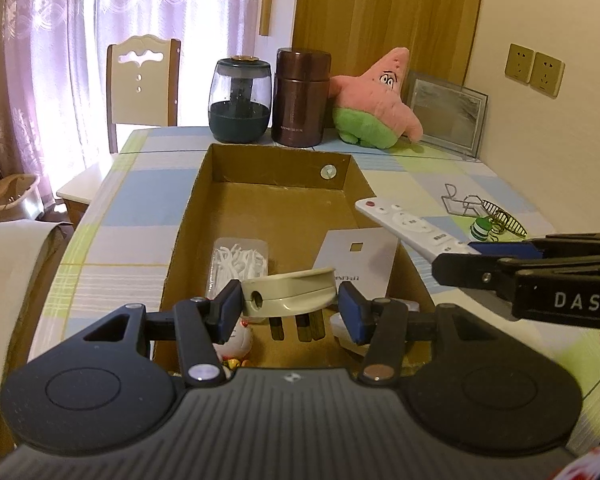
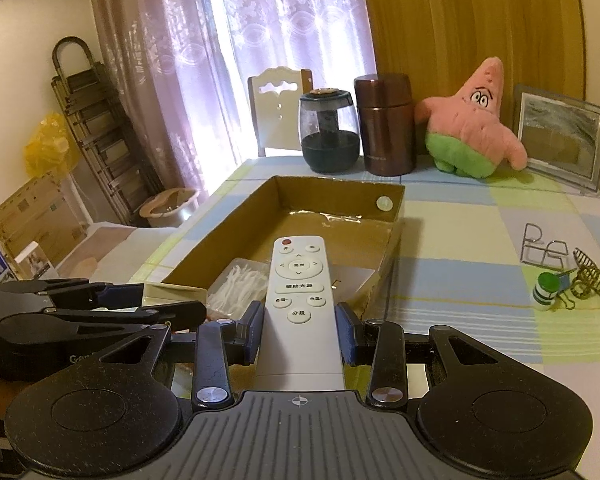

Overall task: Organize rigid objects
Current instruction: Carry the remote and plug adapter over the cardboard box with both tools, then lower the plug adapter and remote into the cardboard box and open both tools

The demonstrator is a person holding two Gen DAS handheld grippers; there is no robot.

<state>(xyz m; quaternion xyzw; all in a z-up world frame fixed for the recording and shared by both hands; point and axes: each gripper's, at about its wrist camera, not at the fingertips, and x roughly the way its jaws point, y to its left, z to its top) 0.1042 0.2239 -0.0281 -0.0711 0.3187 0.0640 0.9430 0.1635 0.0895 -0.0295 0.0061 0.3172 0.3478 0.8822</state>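
White remote (image 2: 300,300) in right gripper (image 2: 300,330); round case (image 1: 290,294) in left gripper (image 1: 290,312).

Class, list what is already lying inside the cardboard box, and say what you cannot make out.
Inside the cardboard box: a clear case of floss picks and a white card. The near end is covered by the left claw and the round cream object it holds.

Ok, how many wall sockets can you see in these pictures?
2. Both sit side by side on the cream wall at the far right of the left wrist view: the left socket and the right socket. The right wrist view shows none; others may be out of frame.
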